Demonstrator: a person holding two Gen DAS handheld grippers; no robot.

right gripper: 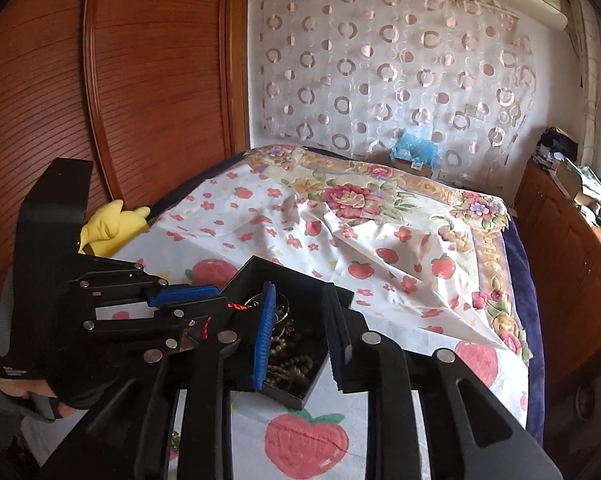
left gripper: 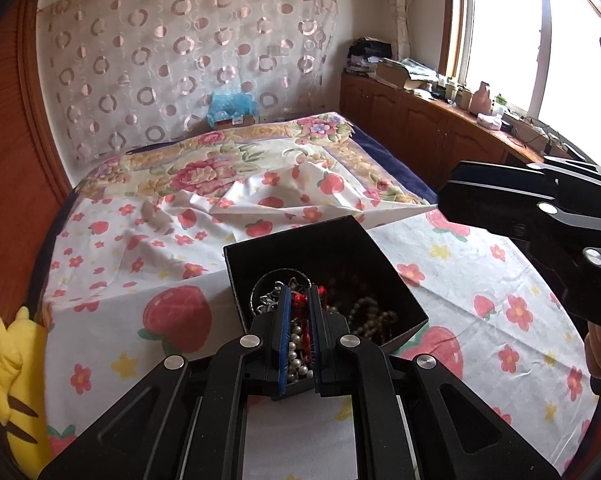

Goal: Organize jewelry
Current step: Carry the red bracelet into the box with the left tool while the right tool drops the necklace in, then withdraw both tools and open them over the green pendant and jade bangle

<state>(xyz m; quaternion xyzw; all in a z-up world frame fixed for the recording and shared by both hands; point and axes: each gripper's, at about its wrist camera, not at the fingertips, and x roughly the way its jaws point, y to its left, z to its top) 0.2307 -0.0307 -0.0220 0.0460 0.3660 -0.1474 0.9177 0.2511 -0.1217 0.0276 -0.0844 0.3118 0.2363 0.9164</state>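
A black open jewelry box [left gripper: 396,264] sits on the strawberry-print sheet; it also shows in the right wrist view [right gripper: 296,280]. It holds beads, a silver chain and a ring-shaped bangle [left gripper: 260,280]. My left gripper [left gripper: 302,296] is over the box, shut on a red piece with a string of white pearls [left gripper: 296,354] between its blue pads. In the right wrist view the left gripper [right gripper: 216,304] comes in from the left with red thread at its tip. My right gripper [right gripper: 300,300] is open and empty above the box, its fingers either side of the beads [right gripper: 288,364].
The box lies on a bed with a strawberry sheet [left gripper: 140,248] and a floral blanket [left gripper: 220,160] behind. A yellow plush toy [left gripper: 12,380] sits at the left edge. A wooden wardrobe [right gripper: 120,80] stands left, a cluttered wooden cabinet [left gripper: 420,112] under the window right.
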